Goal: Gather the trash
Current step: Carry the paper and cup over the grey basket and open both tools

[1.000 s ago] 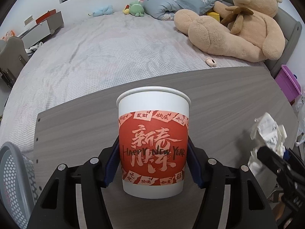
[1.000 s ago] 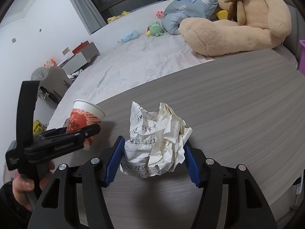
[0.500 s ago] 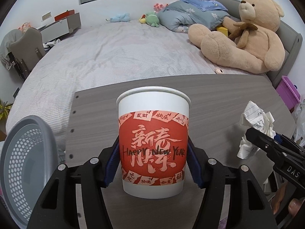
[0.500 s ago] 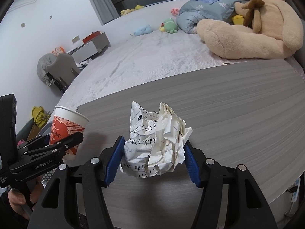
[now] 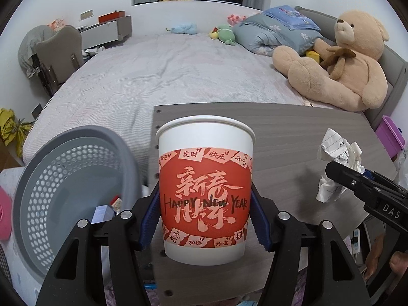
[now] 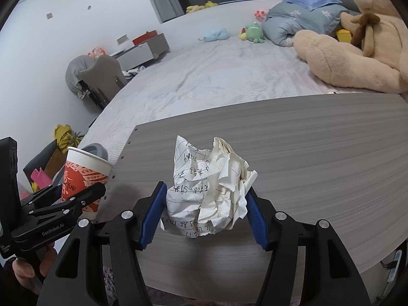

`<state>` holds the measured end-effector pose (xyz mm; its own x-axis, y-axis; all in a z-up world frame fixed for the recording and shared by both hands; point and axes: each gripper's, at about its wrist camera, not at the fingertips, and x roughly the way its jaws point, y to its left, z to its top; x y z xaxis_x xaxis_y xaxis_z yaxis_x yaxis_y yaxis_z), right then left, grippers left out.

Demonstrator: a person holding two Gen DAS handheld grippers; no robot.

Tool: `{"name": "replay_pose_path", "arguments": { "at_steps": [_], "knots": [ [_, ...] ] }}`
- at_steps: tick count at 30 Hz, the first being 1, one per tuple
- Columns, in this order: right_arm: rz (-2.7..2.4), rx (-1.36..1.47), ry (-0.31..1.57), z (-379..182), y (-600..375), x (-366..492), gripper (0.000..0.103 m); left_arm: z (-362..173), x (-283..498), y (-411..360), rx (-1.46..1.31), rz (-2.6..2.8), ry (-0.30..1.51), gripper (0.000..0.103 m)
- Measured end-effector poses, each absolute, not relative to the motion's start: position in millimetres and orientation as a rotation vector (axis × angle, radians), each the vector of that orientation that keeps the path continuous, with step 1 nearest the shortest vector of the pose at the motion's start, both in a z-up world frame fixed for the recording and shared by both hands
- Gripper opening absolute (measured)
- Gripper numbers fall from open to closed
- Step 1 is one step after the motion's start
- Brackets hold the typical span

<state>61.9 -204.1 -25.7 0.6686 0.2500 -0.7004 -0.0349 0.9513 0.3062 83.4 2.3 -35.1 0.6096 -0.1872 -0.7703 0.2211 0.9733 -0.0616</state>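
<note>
The left tool (image 5: 205,219) is clamped on the paper cup (image 5: 205,191), light and easily crushed, gripped low on its sides; the grey bin (image 5: 71,178) waits at eight o'clock. The right tool (image 6: 205,216) pinches the crumpled paper (image 6: 209,191), soft and springy, above the desk (image 6: 318,153).

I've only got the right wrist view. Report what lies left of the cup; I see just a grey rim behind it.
Observer: That rim belongs to a grey perforated basket, which sits just past the left end of the table.
Operator: Tell me whether it's empty.
Observer: It isn't. A small blue-and-white box and a red-and-white scrap lie at its bottom.
Operator: Confirm the grip on the cup.
Observer: The left claw has both blue pads pressed against the sides of the paper cup, and the cup is upright.
</note>
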Motion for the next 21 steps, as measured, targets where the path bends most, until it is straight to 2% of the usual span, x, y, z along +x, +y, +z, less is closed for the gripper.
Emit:
{"name": "replay_pose_path", "arguments": {
  "at_steps": [21],
  "knots": [
    [0.374, 0.143, 0.846, -9.9, -75.8, 83.9, 0.059, -17.3, 69.1, 126.6, -0.081, -0.052, 0.795, 0.06]
  ]
}}
